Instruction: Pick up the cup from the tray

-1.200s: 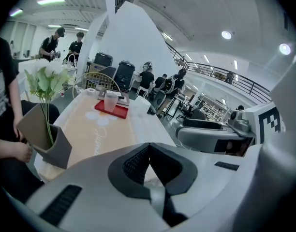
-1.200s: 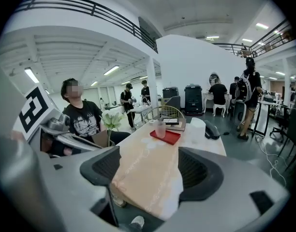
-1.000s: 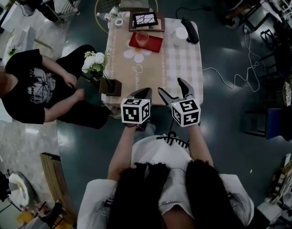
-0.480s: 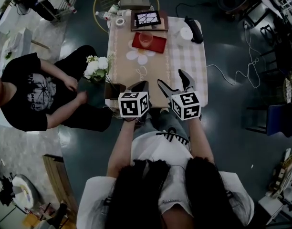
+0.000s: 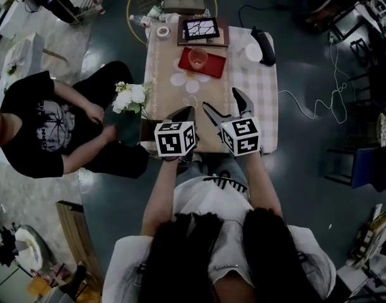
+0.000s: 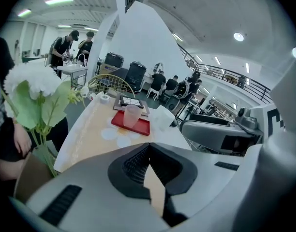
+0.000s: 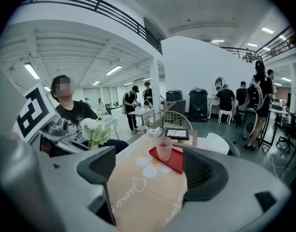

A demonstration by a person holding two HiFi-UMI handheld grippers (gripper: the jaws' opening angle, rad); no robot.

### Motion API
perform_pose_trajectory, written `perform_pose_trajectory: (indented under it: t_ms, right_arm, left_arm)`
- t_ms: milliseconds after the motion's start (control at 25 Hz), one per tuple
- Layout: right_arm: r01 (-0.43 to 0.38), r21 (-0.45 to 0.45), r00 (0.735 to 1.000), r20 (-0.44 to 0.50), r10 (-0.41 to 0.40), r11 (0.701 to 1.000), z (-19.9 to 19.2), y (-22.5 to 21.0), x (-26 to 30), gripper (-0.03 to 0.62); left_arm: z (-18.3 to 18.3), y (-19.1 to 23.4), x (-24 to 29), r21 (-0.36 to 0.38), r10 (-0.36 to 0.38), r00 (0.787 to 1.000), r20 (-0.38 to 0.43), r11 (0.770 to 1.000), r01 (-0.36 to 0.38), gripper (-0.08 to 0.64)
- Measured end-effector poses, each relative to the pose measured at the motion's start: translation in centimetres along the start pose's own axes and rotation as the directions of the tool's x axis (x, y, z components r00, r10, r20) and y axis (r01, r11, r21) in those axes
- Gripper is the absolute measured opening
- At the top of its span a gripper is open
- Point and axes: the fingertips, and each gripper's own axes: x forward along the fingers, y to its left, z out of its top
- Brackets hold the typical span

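A clear pinkish cup (image 5: 197, 57) stands upright on a red tray (image 5: 212, 66) at the far half of the table (image 5: 256, 100). Both grippers hover over the table's near edge, well short of the tray. My left gripper (image 5: 185, 114) is shut with nothing in it. In the left gripper view the cup (image 6: 132, 115) and tray (image 6: 138, 126) lie beyond its closed jaws (image 6: 148, 151). My right gripper (image 5: 222, 103) is opening, its jaws wide with nothing between them. In the right gripper view they (image 7: 150, 170) frame the distant cup (image 7: 164, 148) and tray (image 7: 173, 161).
White flowers (image 5: 131, 96) in a dark box (image 5: 149, 114) stand at the table's near left corner. A framed picture (image 5: 202, 28), a tape roll (image 5: 163, 31), a white lid (image 5: 253, 51) and a black object (image 5: 264, 44) lie behind the tray. A person in black (image 5: 45, 128) sits at left.
Both grippers have edged forward over the table's near edge. The right gripper's jaws have spread a little wider. The cup and tray have not moved on the table.
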Motion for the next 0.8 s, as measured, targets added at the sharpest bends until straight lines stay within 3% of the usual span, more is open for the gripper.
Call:
perform_pose_trajectory:
  t_ms: [200, 440, 800]
  right_arm:
    - [-0.012, 0.015, 1.000, -0.014, 0.012, 1.000, 0.6, -1.4, 3.2, 0.419]
    - [-0.058, 0.039, 0.997, -0.047, 0.060, 0.998, 1.1, -2.9, 7.4, 0.420]
    - [-0.072, 0.006, 0.990, -0.119, 0.072, 0.997, 1.4, -5.1, 13.7, 0.420]
  left_arm:
    - [0.5, 0.6, 2.3, -0.025, 0.012, 0.999, -0.037, 1.000, -0.013, 0.005]
    - [1.9, 2.4, 4.9, -0.056, 0.092, 0.994, -0.051, 0.994, -0.095, 0.005]
    - [4.3, 4.8, 8.2, -0.117, 0.124, 0.990, -0.063, 0.985, -0.131, 0.005]
